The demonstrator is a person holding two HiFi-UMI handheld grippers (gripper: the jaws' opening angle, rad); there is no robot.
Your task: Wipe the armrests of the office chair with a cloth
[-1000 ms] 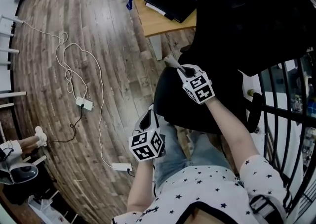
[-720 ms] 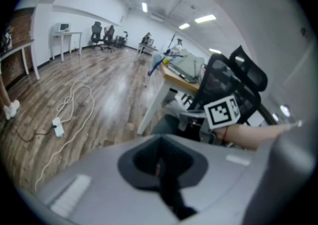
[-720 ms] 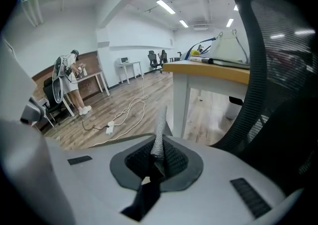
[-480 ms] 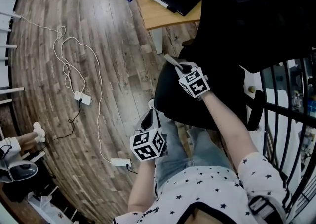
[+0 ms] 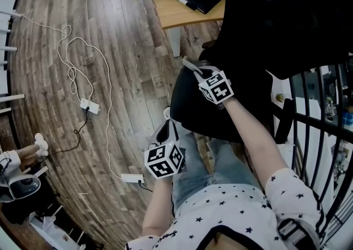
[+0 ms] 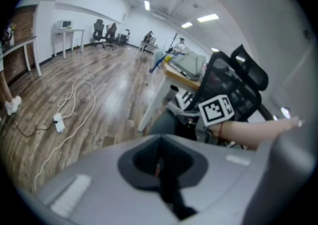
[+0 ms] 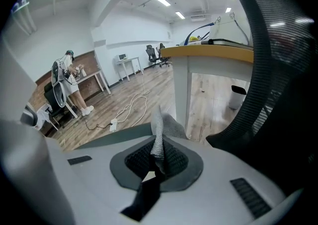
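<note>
- Right gripper (image 5: 202, 73): jaws clamped on the grey cloth (image 5: 190, 65). A loose tail is seen pointing away over the far-left corner of the office chair (image 5: 220, 115) seat, near the desk (image 5: 185, 18) leg.
- Over the last second the right gripper has been carried a little farther and to the left across the seat. The cloth has been taken with it.
- Left gripper (image 5: 167, 129): jaws together, nothing held. It is kept low at the seat's near-left edge, hardly moved.
- A dark curved bar (image 5: 284, 123) at the seat's right is judged to be an armrest; it lies well apart from the cloth.
- Contact between cloth and any armrest cannot be confirmed. The shift is read as an approach or short stroke, with most wiping judged not yet done.
</note>
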